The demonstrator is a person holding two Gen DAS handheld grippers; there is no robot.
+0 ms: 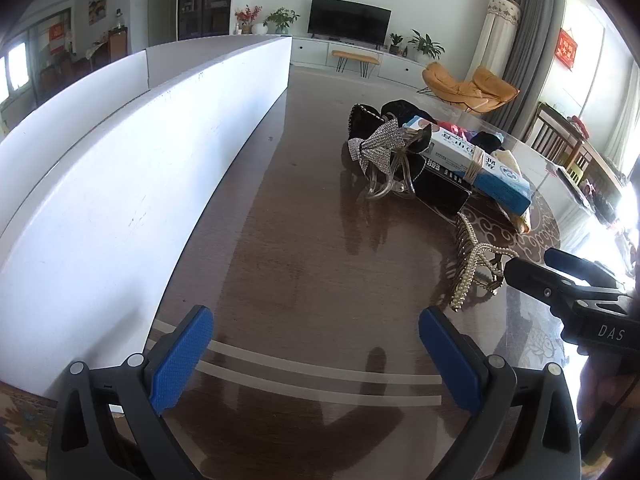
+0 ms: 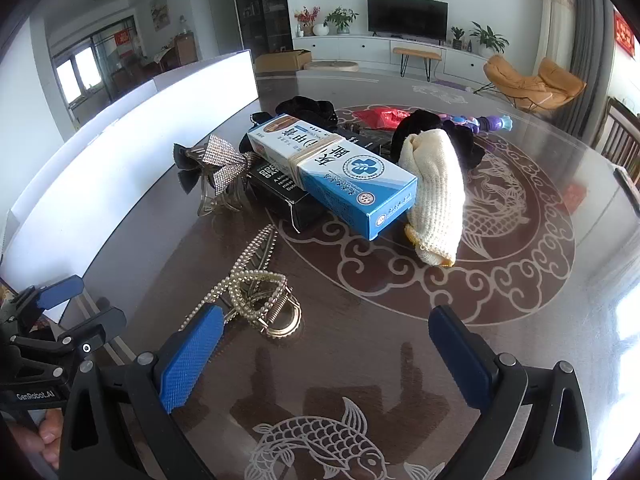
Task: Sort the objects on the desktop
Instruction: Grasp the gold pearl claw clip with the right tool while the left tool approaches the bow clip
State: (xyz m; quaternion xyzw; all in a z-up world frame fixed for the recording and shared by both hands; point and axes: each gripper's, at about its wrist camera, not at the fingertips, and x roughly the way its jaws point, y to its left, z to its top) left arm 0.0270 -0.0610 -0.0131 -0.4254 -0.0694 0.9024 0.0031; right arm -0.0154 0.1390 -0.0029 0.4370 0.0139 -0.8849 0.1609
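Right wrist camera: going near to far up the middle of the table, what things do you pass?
Pearl hair clip → blue and white box → black scrunchie → TV on the far wall.

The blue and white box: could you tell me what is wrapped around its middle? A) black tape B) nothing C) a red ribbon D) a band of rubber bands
D: tan rubber bands circle the blue and white box about midway along it, and they show in both wrist views.
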